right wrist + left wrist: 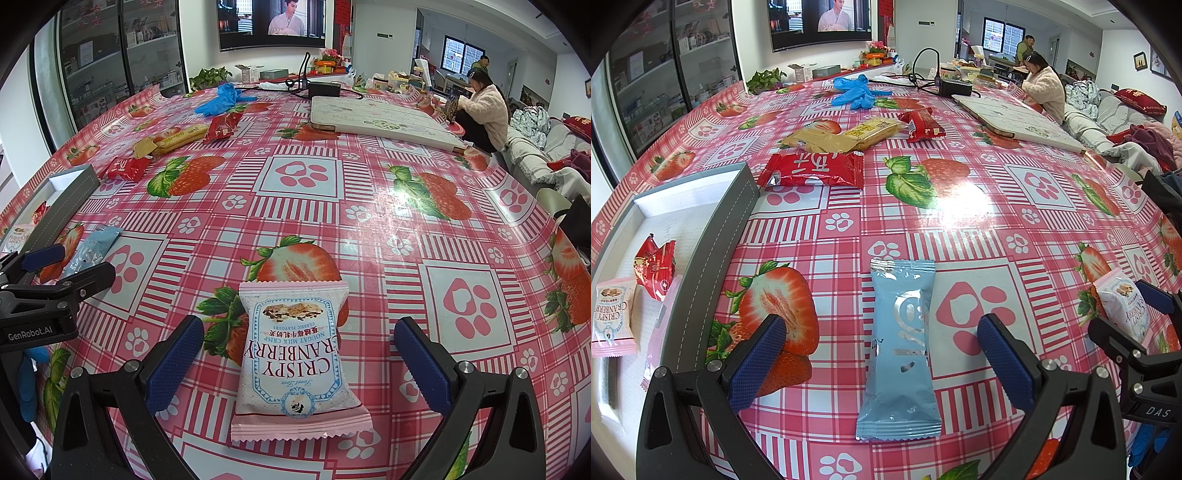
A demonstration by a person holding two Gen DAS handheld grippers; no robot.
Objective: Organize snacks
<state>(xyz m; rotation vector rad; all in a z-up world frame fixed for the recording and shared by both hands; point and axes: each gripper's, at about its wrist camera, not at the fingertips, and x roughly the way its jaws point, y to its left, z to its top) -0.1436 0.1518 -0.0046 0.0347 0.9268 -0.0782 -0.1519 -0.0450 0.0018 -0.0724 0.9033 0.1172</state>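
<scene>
1. Straddling the blue packet (899,350), the left tongs (882,365) stand wide open, touching nothing; the packet lies flat on the surface (960,221), lengthwise between the fingers.
2. Right tongs (299,365): likewise wide open, empty, one finger on each side of the pink packet (299,354), which lies flat with its crimped end nearest.
3. Handling, judged: both packets look light, soft and glossy, so likely slippery with crushable contents. Best taken across the filled middle with a gentle squeeze, not by the thin crimped ends.
4. Box (713,236), grey-walled, just left of the blue packet: holds a second pink packet (613,314) and a small red sweet (655,267).
5. Farther off: red packet (812,170), tan wrappers (846,134), another red packet (923,123), blue gloves (858,92), a white board (1015,120).
6. View differences: the left view shows the box's contents plainly; the right view shows only the box's corner and the pink packet's print in full. Each view catches the other tongs at its edge.
</scene>
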